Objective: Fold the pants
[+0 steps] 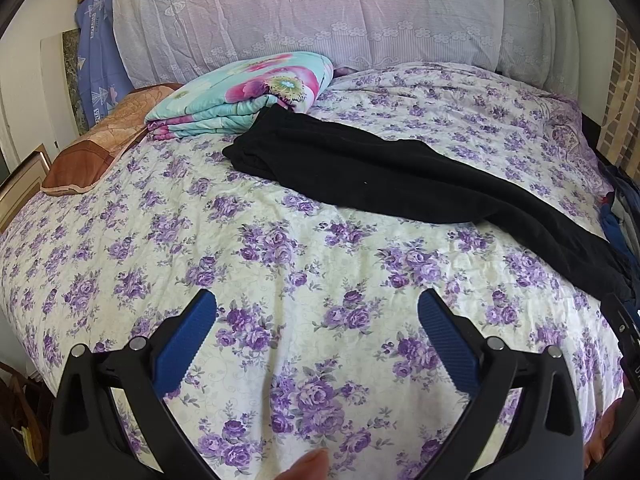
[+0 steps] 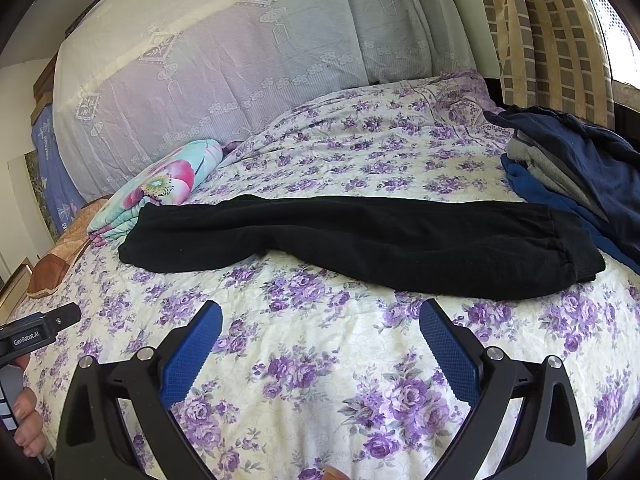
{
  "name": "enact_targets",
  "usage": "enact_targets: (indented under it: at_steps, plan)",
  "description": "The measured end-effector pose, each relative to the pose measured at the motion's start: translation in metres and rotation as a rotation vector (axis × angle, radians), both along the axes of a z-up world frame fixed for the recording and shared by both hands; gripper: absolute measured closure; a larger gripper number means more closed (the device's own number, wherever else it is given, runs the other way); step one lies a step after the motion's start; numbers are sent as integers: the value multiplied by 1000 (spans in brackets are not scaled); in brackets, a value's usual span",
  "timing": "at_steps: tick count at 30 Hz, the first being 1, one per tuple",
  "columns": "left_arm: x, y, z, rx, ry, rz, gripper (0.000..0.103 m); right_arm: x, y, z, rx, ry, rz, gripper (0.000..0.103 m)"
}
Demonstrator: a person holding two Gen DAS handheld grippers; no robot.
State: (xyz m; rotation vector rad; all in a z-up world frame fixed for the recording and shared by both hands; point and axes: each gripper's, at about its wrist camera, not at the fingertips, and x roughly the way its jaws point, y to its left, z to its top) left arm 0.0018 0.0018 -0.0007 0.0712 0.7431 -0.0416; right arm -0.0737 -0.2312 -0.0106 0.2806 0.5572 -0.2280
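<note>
Black pants [image 1: 392, 176] lie stretched across the purple floral bedspread [image 1: 280, 280], legs laid one on the other, waist end at the left by a folded quilt, cuffs at the right. In the right wrist view the pants [image 2: 360, 240] run left to right with ribbed cuffs [image 2: 576, 252] at the right. My left gripper [image 1: 316, 312] is open and empty, above the bedspread, short of the pants. My right gripper [image 2: 320, 320] is open and empty, just in front of the pants' near edge.
A folded turquoise floral quilt [image 1: 248, 96] and a brown pillow [image 1: 100, 136] sit at the back left. A heap of blue and grey clothes [image 2: 572, 168] lies at the right, touching the cuffs. A lace-covered headboard [image 1: 304, 12] stands behind. The left gripper's body [image 2: 36, 332] shows at the right view's left edge.
</note>
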Motion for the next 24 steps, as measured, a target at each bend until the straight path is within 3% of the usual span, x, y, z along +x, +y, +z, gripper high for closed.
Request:
enact_targets:
  at_steps: [24]
  plan:
    - [1,1,0,-3,5,1,4,0,2,-2,12,9,-6,4]
